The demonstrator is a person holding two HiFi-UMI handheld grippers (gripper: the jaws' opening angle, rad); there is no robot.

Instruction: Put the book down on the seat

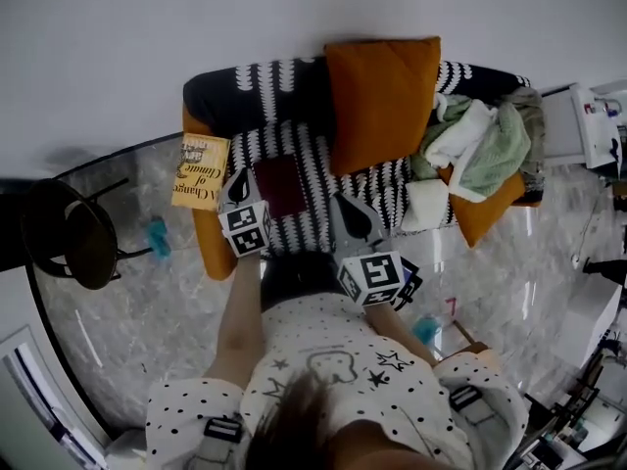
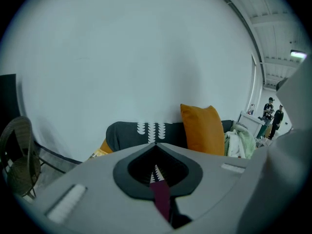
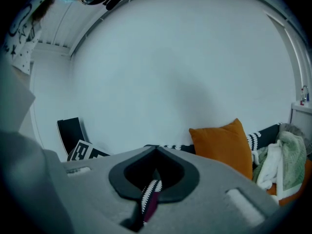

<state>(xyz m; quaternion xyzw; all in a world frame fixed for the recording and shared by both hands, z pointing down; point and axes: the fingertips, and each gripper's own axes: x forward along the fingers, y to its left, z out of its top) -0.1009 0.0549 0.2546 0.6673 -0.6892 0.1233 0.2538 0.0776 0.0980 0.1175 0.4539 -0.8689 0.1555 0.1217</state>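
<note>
Left gripper point(image 1: 241, 179): jaws together, nothing clamped. Tip just beside the left edge of the book; contact not resolvable from above.
Right gripper point(image 1: 345, 209): jaws together as well, only a hairline slit between them. Tip over the seat to the right of the book, apart from it.
Slit contents: in both gripper views, a sliver of white-on-black pattern and a dark red strip. Too narrow to read further.
Dark red book point(image 1: 281, 186): flat on the seat, between the two grippers and free of both. Cover detail not legible.
Seat point(image 1: 315, 169): black cover with white pattern. Front edge hidden behind the grippers and the person's torso.
Orange cushion point(image 1: 382, 101): upright against the backrest, right of the book. Lower edge on the seat.
Yellow book point(image 1: 201, 172): on the left armrest, apart from the dark red book. Title only partly readable; right edge partly covered by the left gripper.
Cloth pile point(image 1: 478, 145): green and white, heaped on the right end of the sofa. Single items not separable.
Black chair point(image 1: 73, 235): on the floor left of the sofa. Legs hard to follow against the dark edge.
Teal object point(image 1: 157, 238): on the floor beside the armrest. Too small and blurred to identify.
</note>
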